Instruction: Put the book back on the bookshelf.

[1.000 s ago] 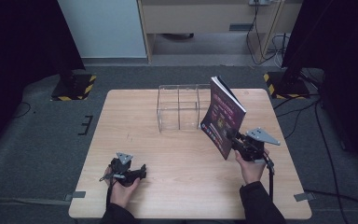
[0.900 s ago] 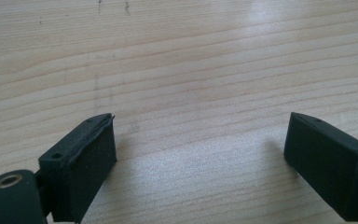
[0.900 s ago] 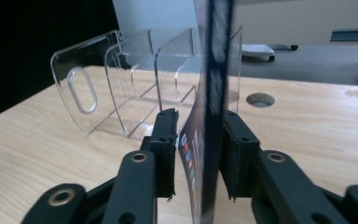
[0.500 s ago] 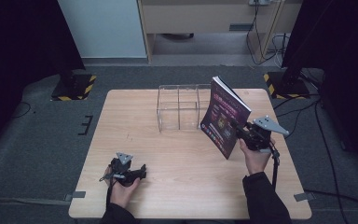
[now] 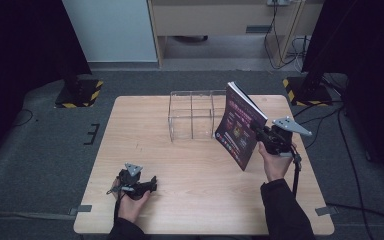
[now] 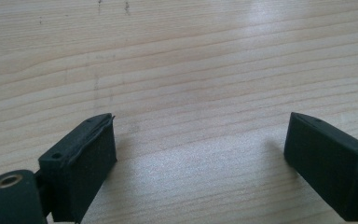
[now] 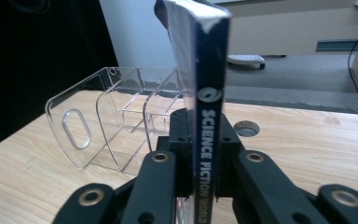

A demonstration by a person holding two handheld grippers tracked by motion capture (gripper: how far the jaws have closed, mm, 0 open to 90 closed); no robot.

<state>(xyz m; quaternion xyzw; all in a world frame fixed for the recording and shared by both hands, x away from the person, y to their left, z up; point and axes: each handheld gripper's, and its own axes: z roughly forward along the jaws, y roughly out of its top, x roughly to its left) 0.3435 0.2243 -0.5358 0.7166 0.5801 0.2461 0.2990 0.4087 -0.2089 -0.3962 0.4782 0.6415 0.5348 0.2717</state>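
The tabletop (image 5: 190, 170) is light wood and carries a clear plastic rack (image 5: 192, 112) with upright dividers near its far edge. This rack stands open at the top, so a thing can probably be slid down between its dividers.

The book (image 5: 240, 125) is lifted above the tabletop, just to the right of the rack and tilted, its lower corner close to the wood. The right tongs (image 5: 262, 134) are closed on its spine (image 7: 208, 140), 1 jaw on each cover, which keeps the book upright and thin enough to enter a slot, in my judgement.

The left tongs (image 5: 150, 186) rest near the front edge, well apart from the book; their 2 jaws stand wide apart and hold nothing.
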